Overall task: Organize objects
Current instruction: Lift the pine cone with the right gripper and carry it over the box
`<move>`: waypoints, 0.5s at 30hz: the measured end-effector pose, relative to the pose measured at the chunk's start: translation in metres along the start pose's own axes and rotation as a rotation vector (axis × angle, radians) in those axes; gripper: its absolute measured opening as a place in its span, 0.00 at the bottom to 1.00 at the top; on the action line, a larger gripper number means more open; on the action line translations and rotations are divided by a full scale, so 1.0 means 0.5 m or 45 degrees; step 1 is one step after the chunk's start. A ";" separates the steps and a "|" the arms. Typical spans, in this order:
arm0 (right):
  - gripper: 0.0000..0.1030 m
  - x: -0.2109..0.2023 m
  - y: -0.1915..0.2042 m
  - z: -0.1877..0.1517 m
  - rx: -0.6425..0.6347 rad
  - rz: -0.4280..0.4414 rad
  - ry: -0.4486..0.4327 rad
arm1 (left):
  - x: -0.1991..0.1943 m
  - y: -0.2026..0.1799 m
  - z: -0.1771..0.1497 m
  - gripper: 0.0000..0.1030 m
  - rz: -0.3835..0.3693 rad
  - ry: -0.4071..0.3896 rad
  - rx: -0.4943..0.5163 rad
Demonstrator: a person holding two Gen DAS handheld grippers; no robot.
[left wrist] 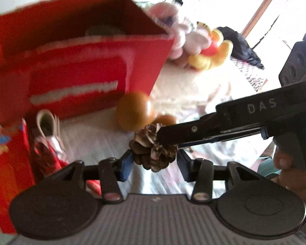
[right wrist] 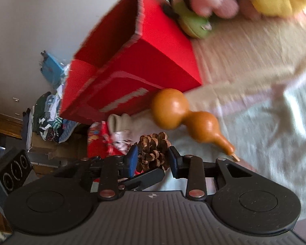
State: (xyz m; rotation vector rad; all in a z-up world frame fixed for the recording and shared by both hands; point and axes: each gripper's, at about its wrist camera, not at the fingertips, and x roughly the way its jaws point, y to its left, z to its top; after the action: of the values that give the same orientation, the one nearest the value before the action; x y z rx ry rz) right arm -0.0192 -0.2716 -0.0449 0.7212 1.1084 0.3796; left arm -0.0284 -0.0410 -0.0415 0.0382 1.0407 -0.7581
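Your left tongs [left wrist: 155, 163] and right tongs [right wrist: 153, 159] both sit around the same pine cone [left wrist: 153, 151]. In the left wrist view the blue-padded fingers [left wrist: 126, 163] stand apart either side of the cone with visible gaps: partly open, not clamped. The right tongs come in from the right of that view as a flat black bar marked "DAS", tips meeting the cone's top.

In the right wrist view the cone [right wrist: 153, 153] is between the right fingers [right wrist: 133, 157], scales against both pads as far as the blur allows; looks gripped, fingers about a cone-width apart. Your hand [left wrist: 293, 175] is on the right handle.

The cone is brown, woody, with open, pale-tipped scales. It is held above a white, ribbed fabric surface [left wrist: 104, 140]; I can't tell if it's a bed or a table.

Just behind it lies a smooth, glossy, tan gourd [right wrist: 185, 116], two bulbs tapering to a thin stem. Behind that stands an open red cardboard box [left wrist: 77, 69] with white lettering, blurred. Left of the cone: a small cream boot-shaped item with red and white wrap [left wrist: 49, 140] and a red printed carton [left wrist: 8, 163]. Plush toys [left wrist: 193, 38], fuzzy pink, white and yellow, lie beside the box's far corner.
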 end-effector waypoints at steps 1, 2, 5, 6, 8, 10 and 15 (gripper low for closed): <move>0.32 -0.007 0.013 0.001 -0.015 -0.004 -0.013 | -0.013 0.001 0.008 0.46 -0.009 -0.014 0.018; 0.31 -0.015 0.027 0.003 -0.028 -0.002 -0.024 | -0.027 0.002 0.015 0.46 -0.015 -0.037 0.036; 0.31 -0.042 0.074 0.015 -0.083 -0.009 -0.088 | -0.075 0.013 0.037 0.46 -0.051 -0.110 0.066; 0.31 -0.050 0.093 0.021 -0.105 -0.012 -0.107 | -0.090 0.017 0.043 0.46 -0.061 -0.133 0.074; 0.31 -0.063 0.133 0.033 -0.163 -0.022 -0.155 | -0.125 0.025 0.064 0.46 -0.081 -0.196 0.095; 0.31 -0.073 0.171 0.049 -0.225 -0.034 -0.198 | -0.152 0.032 0.086 0.46 -0.093 -0.252 0.124; 0.31 -0.050 0.247 0.110 -0.387 -0.117 -0.282 | -0.159 0.062 0.165 0.47 -0.122 -0.353 0.123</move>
State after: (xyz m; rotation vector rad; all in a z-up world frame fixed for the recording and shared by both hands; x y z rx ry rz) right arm 0.0289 -0.2164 0.0716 0.4303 0.8480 0.3704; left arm 0.0305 -0.0049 0.0554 -0.0337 0.7460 -0.8737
